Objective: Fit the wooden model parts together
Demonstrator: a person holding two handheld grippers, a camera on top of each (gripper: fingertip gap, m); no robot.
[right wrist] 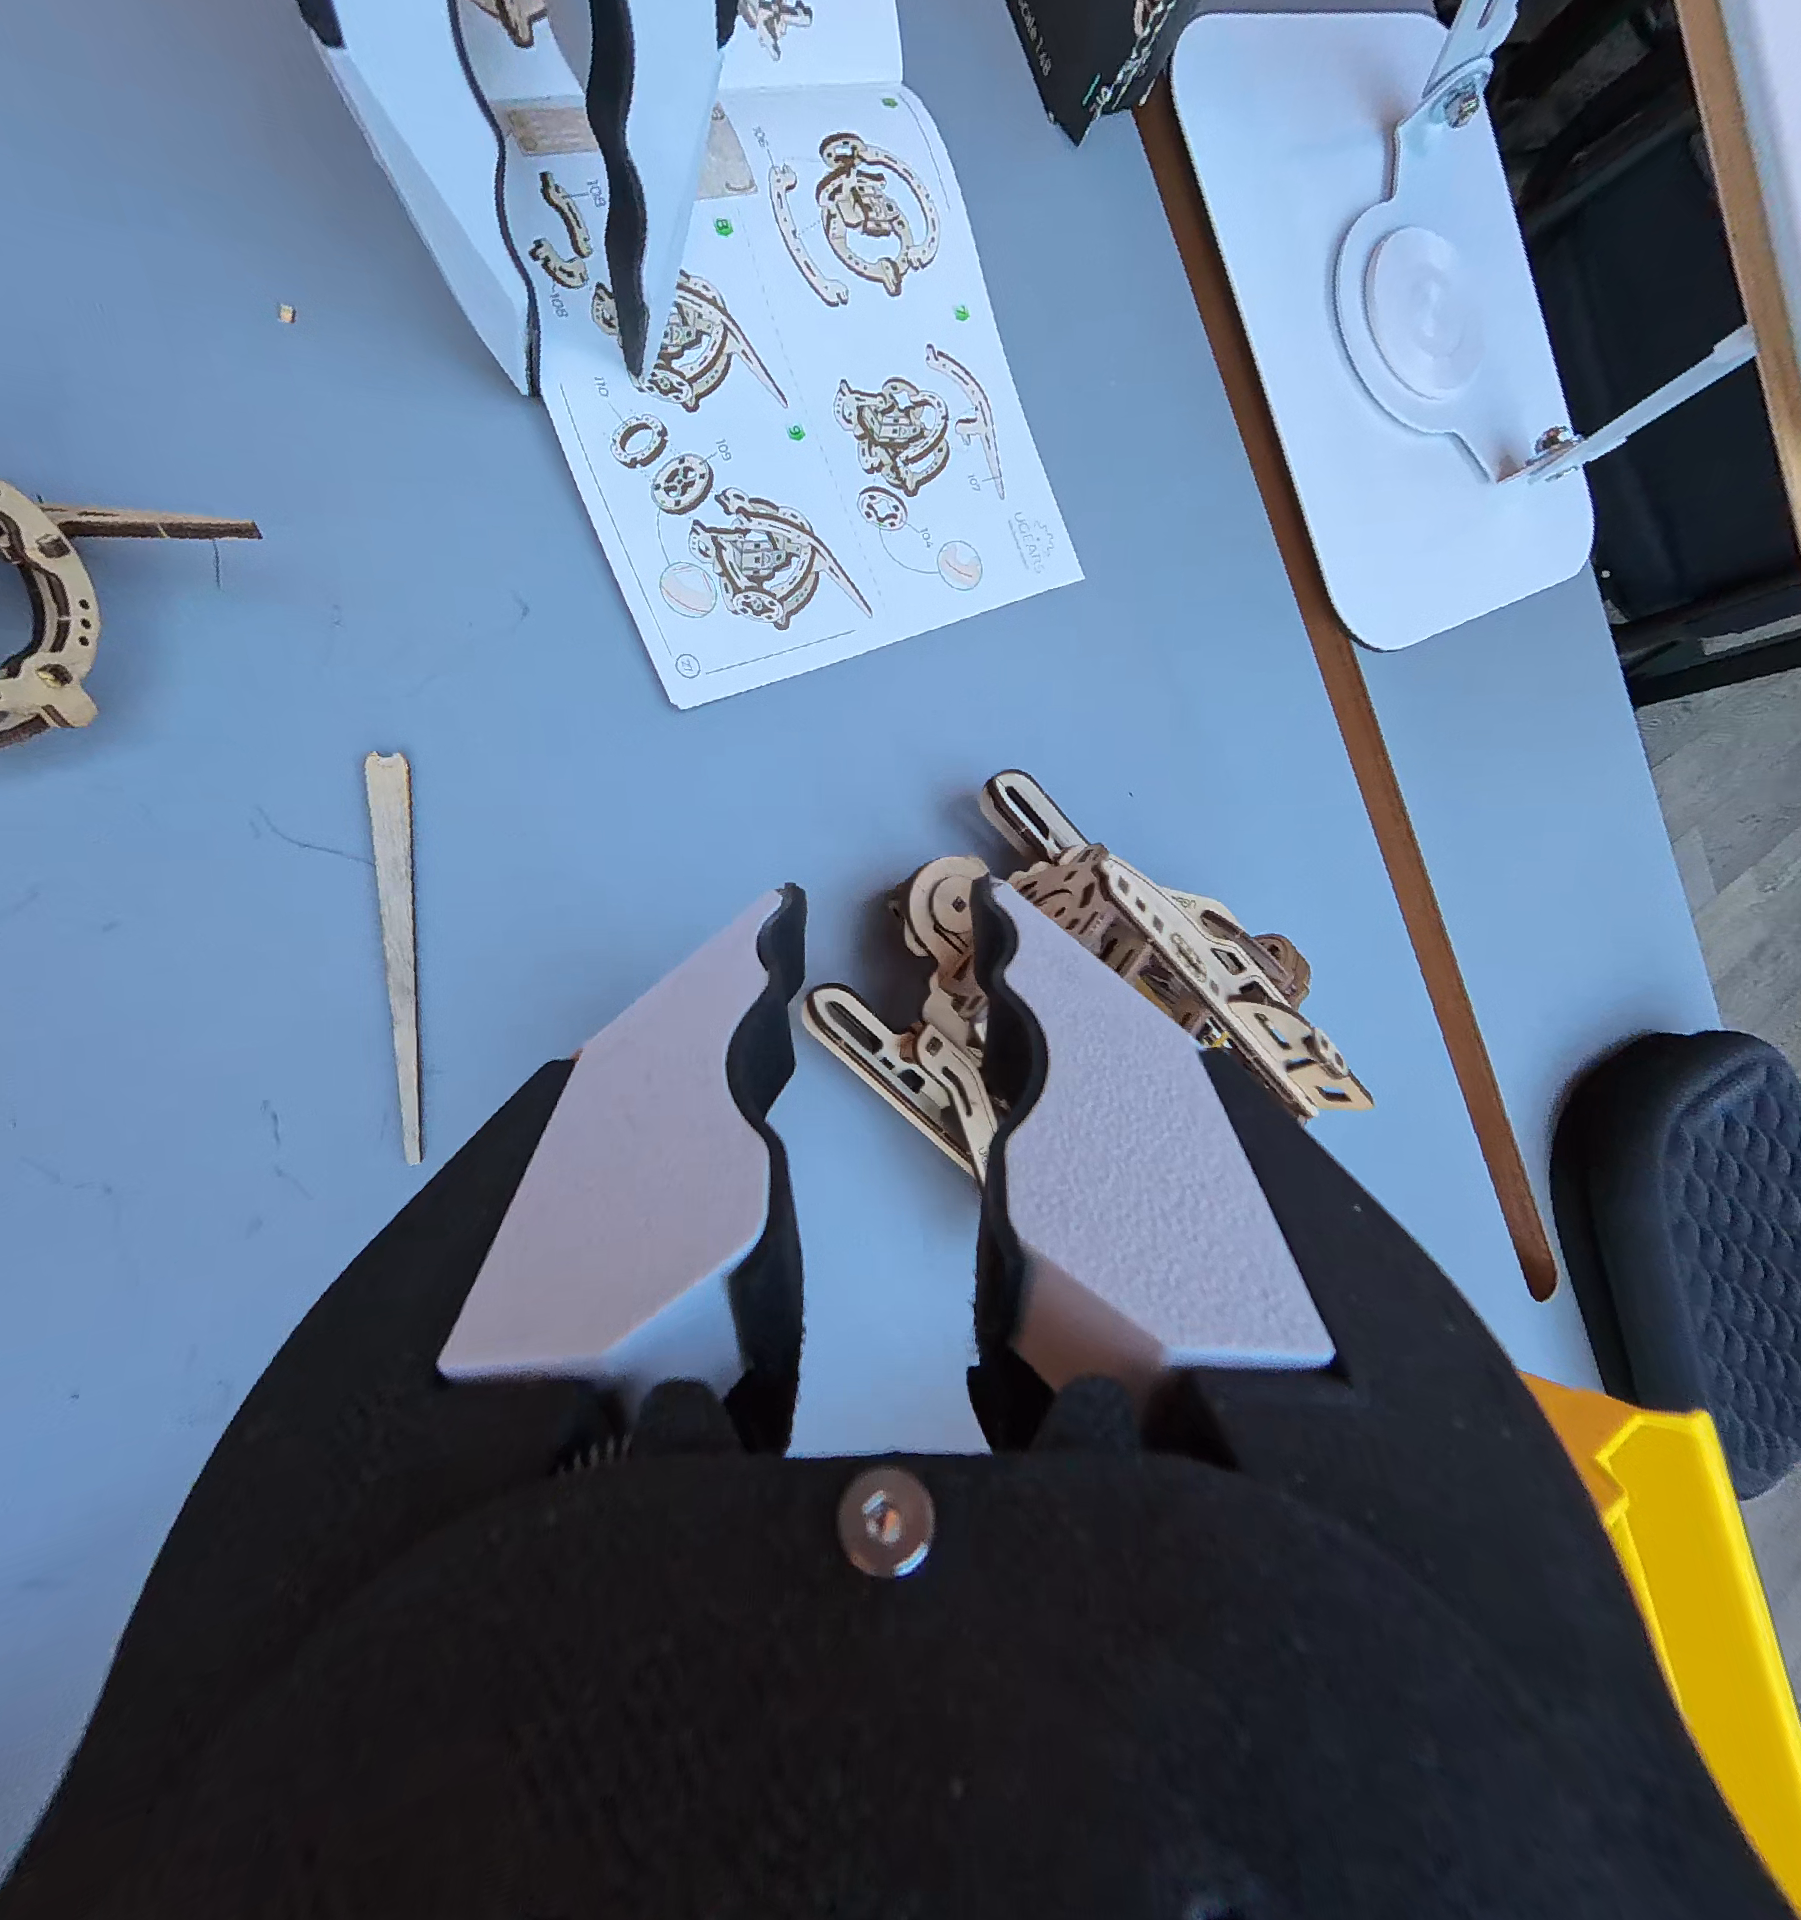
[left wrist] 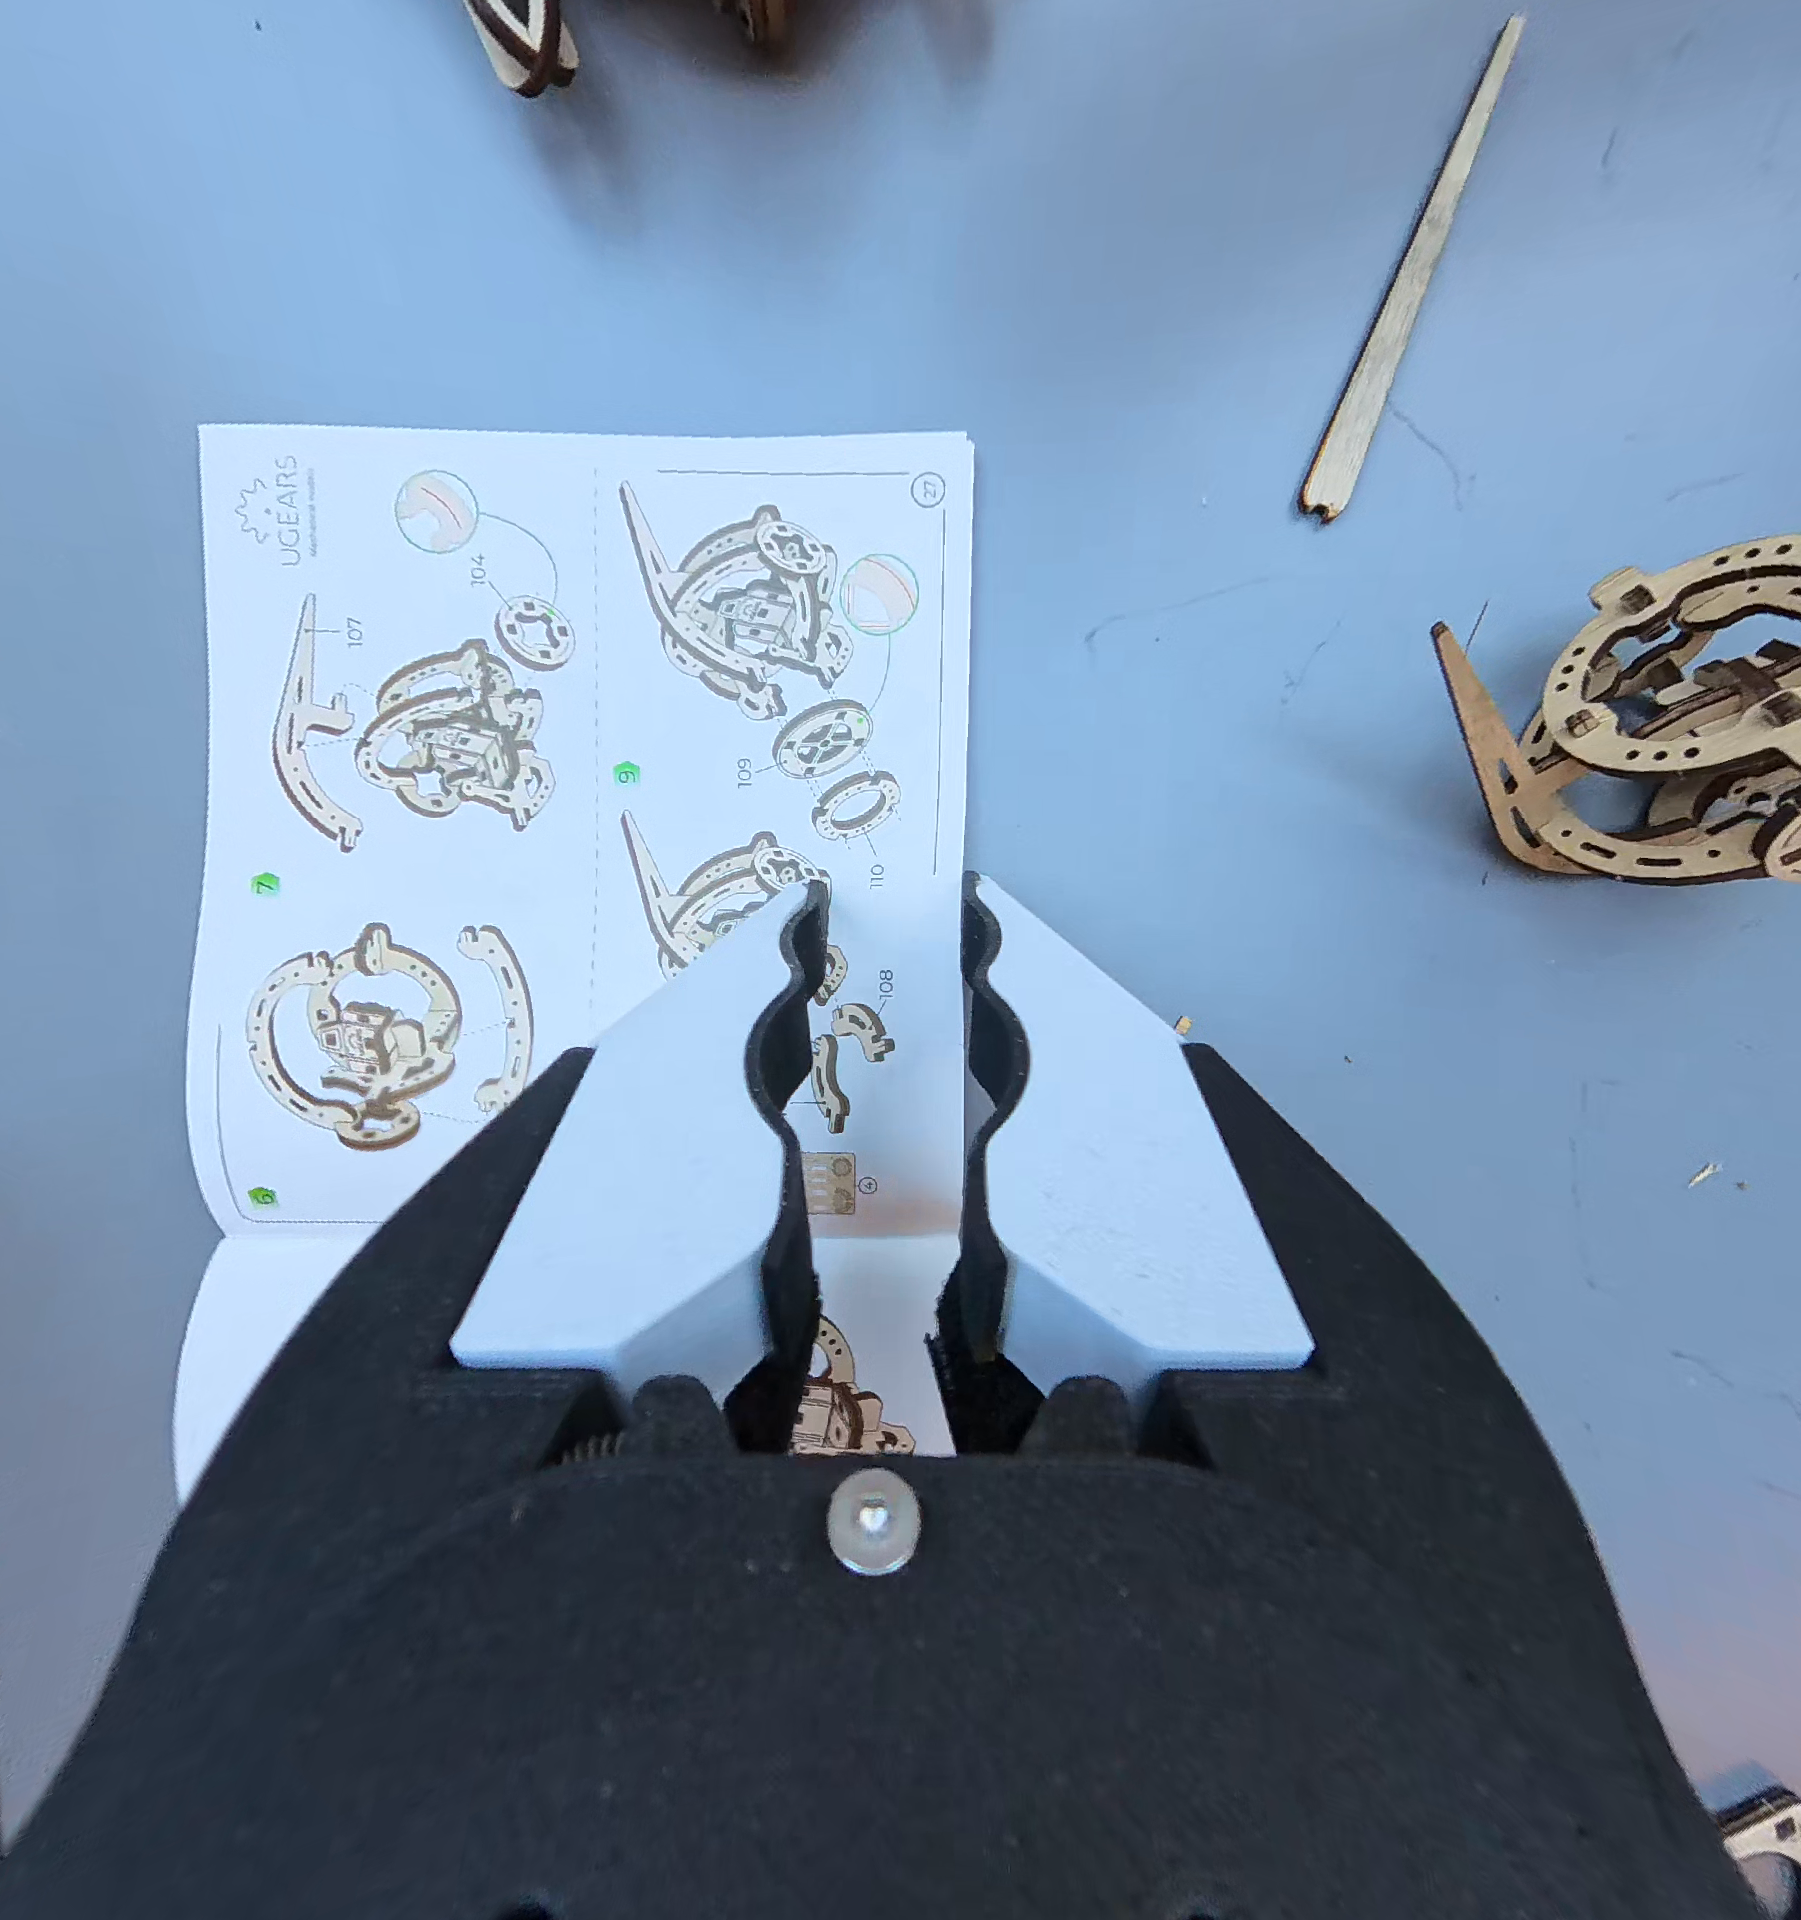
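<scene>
My left gripper (left wrist: pixel 894 896) is open and empty, hovering over the open instruction booklet (left wrist: pixel 480 727) on the grey-blue table. A ring-shaped wooden model with a pointed fin (left wrist: pixel 1665 748) lies to its right. A flat tapered wooden stick (left wrist: pixel 1415 270) lies beyond it. My right gripper (right wrist: pixel 888 902) is open and empty, just above a second wooden assembly with slotted arms (right wrist: pixel 1166 966); the right finger hides part of it. In the right wrist view the left gripper (right wrist: pixel 584 353) shows over the booklet (right wrist: pixel 854 416), the ring model (right wrist: pixel 13 623) at the left edge, the stick (right wrist: pixel 397 956) left of my fingers.
A white flat stand with a round disc and metal bracket (right wrist: pixel 1395 312) overhangs the table's right edge (right wrist: pixel 1374 748). A black box (right wrist: pixel 1104 73) sits at the back. A black chair armrest (right wrist: pixel 1706 1247) and a yellow bin (right wrist: pixel 1706 1621) are off the table to the right.
</scene>
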